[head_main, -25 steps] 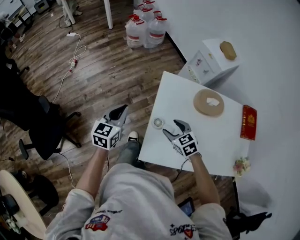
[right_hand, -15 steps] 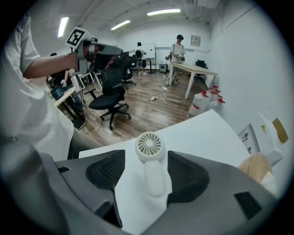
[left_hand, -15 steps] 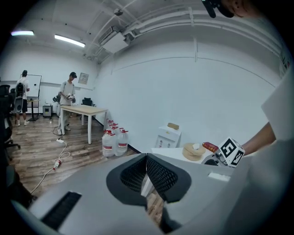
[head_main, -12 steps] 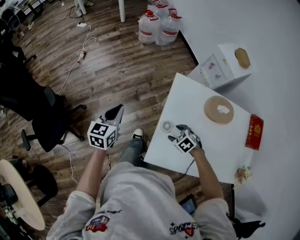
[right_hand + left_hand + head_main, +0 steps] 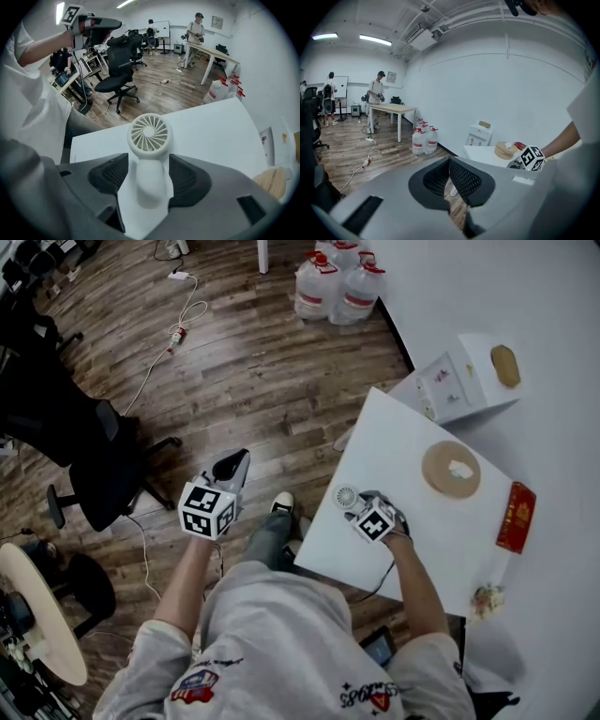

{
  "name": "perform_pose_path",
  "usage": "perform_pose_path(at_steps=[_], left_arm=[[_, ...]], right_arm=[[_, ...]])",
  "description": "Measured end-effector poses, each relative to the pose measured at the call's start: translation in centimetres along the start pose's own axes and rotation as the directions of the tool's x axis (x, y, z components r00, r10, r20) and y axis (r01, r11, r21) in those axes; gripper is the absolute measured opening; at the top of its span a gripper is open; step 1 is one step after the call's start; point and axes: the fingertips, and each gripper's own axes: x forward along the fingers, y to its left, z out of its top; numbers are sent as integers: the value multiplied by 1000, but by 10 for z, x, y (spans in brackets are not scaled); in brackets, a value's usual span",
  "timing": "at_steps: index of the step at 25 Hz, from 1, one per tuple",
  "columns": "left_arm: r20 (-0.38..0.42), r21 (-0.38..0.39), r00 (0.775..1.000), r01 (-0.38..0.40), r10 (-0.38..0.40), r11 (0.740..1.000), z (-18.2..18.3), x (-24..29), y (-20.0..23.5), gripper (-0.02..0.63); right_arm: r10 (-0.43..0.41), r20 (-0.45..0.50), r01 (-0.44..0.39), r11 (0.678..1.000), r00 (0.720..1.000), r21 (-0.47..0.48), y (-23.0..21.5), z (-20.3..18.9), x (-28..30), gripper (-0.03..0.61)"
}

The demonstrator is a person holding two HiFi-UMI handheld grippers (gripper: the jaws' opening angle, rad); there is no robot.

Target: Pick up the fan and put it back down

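White tabletop beneath: the fan lies handle-first between the parted jaws of my right gripper, head pointing away. My left gripper, pinched together on nothing, hangs well apart.

We are wearing a grey T-shirt with printed logos; our grey left gripper and right gripper are bearing black-and-white marker cubes.

This is an open-plan office. Round the white table lies a wood-plank floor. Black swivel chairs stand left of the table. Beyond it, water jugs sit by the white wall and a power strip trails its cable. Farther off are desks, a whiteboard, standing people and ceiling strip lights.
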Motion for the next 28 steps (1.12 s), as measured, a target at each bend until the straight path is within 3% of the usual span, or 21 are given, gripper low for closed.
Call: perform_pose_path(at_steps=[12, 18, 28], left_arm=[[-30, 10, 1000, 8, -8, 1000, -8, 4, 3, 5], [-33, 14, 999, 22, -21, 1000, -11, 6, -7, 5], [-31, 50, 998, 53, -51, 997, -2, 0, -24, 5]], right_arm=[[-13, -138, 10, 1000, 990, -25, 6, -9, 22, 216], [-16, -144, 17, 1000, 989, 0, 8, -8, 21, 196], [-77, -10, 78, 989, 997, 124, 17, -7, 3, 195]])
